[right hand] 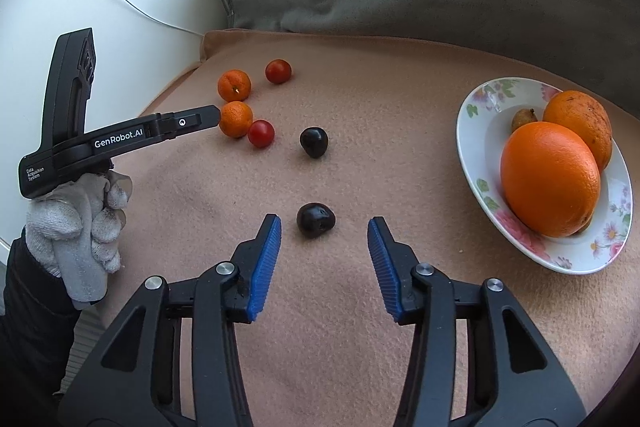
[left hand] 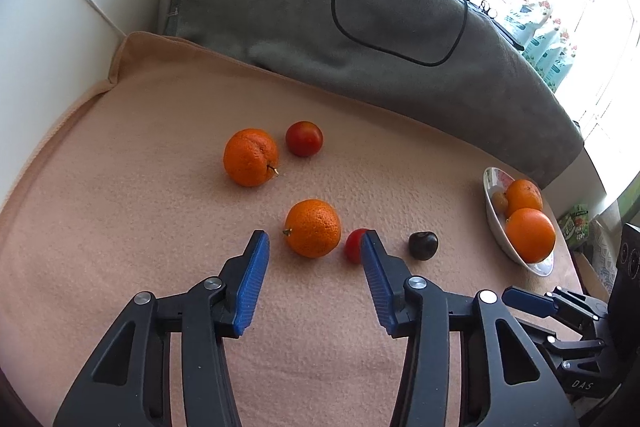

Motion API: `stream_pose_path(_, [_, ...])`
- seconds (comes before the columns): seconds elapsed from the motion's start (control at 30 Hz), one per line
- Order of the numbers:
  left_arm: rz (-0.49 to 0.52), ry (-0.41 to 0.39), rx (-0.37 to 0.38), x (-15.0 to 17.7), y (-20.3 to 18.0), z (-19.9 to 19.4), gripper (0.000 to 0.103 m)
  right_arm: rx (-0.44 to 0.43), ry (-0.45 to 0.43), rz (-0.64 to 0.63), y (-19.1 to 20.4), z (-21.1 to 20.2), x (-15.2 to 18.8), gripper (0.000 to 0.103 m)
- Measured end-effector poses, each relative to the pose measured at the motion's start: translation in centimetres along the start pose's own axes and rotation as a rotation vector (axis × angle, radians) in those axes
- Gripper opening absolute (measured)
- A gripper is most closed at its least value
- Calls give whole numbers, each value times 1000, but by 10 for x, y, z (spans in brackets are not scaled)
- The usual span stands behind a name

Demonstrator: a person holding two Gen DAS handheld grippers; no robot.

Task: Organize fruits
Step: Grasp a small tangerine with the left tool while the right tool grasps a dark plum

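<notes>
My left gripper (left hand: 315,242) is open, its blue pads standing on either side of a mandarin (left hand: 313,233) without touching it. A red tomato (left hand: 354,245) is half hidden behind its right finger. Farther off lie a second mandarin (left hand: 250,157), another tomato (left hand: 304,138) and a dark cherry (left hand: 423,245). My right gripper (right hand: 324,223) is open around a dark cherry (right hand: 315,221), pads clear of it. Another dark cherry (right hand: 314,142) lies beyond. A floral plate (right hand: 468,147) at the right holds two oranges (right hand: 550,179) and a small brown fruit (right hand: 524,117).
Everything lies on a peach blanket (right hand: 360,307). A grey cushion (left hand: 320,7) with a black cable (left hand: 340,19) rises at the back. A white wall (left hand: 48,27) bounds the left. A gloved hand (right hand: 80,227) holds the left gripper (right hand: 216,115) beside the mandarins.
</notes>
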State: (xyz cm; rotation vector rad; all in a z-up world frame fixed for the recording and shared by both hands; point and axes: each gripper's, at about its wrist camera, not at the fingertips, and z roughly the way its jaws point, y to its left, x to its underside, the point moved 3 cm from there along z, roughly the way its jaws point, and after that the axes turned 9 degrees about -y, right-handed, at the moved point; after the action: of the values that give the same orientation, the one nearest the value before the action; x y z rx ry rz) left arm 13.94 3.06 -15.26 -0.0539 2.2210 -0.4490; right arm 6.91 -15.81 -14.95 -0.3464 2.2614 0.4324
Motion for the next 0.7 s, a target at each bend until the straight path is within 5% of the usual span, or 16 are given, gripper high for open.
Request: stream_pose_path(0.7, [-9,57,-6,1,4,27,34,-23,42,-28,3,24,0,39])
